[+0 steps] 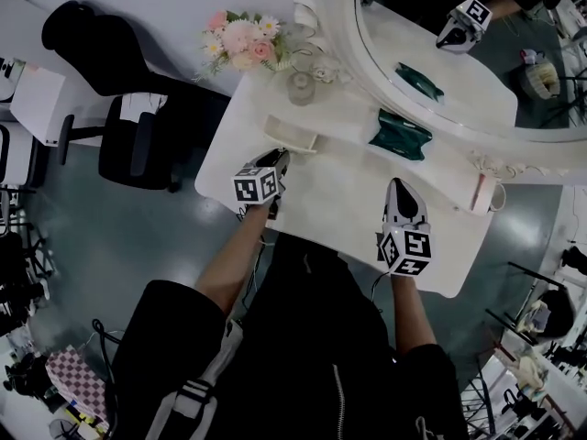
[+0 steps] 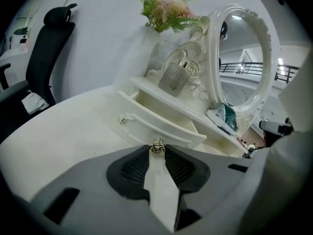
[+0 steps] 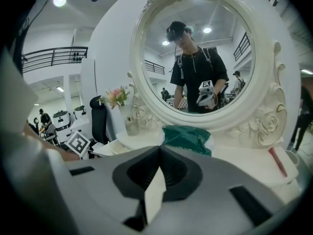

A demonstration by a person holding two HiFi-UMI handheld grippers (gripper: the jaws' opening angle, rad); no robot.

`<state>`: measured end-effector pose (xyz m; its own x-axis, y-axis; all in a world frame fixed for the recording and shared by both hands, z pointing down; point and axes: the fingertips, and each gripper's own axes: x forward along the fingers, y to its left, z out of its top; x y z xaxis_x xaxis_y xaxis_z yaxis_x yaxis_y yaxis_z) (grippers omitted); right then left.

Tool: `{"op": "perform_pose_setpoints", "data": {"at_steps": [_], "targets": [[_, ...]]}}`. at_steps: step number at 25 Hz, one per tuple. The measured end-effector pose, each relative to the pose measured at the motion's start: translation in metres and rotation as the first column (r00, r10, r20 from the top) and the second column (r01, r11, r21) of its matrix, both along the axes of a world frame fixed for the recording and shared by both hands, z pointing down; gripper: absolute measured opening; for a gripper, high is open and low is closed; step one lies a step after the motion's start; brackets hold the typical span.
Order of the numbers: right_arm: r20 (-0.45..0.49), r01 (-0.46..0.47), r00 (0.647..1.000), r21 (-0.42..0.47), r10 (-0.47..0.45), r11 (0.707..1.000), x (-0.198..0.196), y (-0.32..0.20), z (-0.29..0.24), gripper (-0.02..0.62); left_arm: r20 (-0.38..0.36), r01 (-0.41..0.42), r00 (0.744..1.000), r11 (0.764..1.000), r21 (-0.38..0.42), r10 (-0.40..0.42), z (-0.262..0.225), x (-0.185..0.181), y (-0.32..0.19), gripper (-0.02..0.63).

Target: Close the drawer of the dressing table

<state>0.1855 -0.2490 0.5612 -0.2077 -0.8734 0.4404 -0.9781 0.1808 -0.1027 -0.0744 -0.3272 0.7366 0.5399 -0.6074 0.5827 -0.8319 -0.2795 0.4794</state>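
At the left-centre of the head view, the drawer [image 1: 292, 139] of the white dressing table [image 1: 339, 200] stands pulled out from under its small raised shelf, its pale inside open to view. The left gripper [image 1: 280, 160] reaches up to the drawer's curved front. In the left gripper view its jaws are drawn in to a narrow gap at the tips and pinch the little gold knob [image 2: 157, 148] in the middle of that front. The right gripper [image 1: 401, 189] hangs over bare tabletop at the lower right of the head view, well apart from the drawer. In the right gripper view its jaw tips meet with nothing between them, and it points toward the round mirror [image 1: 413, 35]. A crumpled green pouch [image 1: 400, 134] lies on the table just below the mirror, between the two grippers and further up the frame. A square glass bottle [image 2: 177, 80] stands on the shelf above the drawer. Beside it, at the upper left corner of the table, is a bunch of pink and white flowers [image 1: 240, 39]. A black office chair [image 1: 138, 108] stands off the table's left edge.
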Motion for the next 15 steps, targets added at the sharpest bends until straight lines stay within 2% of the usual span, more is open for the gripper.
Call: {"op": "perform_pose_setpoints", "data": {"at_steps": [15], "targets": [[0.003,-0.018,1.000,-0.001,0.018,1.000,0.0046,0.0003,0.0020,0.002,0.008,0.017,1.000,0.999,0.041,-0.017,-0.0094,0.0002,-0.0031,0.098]]}}
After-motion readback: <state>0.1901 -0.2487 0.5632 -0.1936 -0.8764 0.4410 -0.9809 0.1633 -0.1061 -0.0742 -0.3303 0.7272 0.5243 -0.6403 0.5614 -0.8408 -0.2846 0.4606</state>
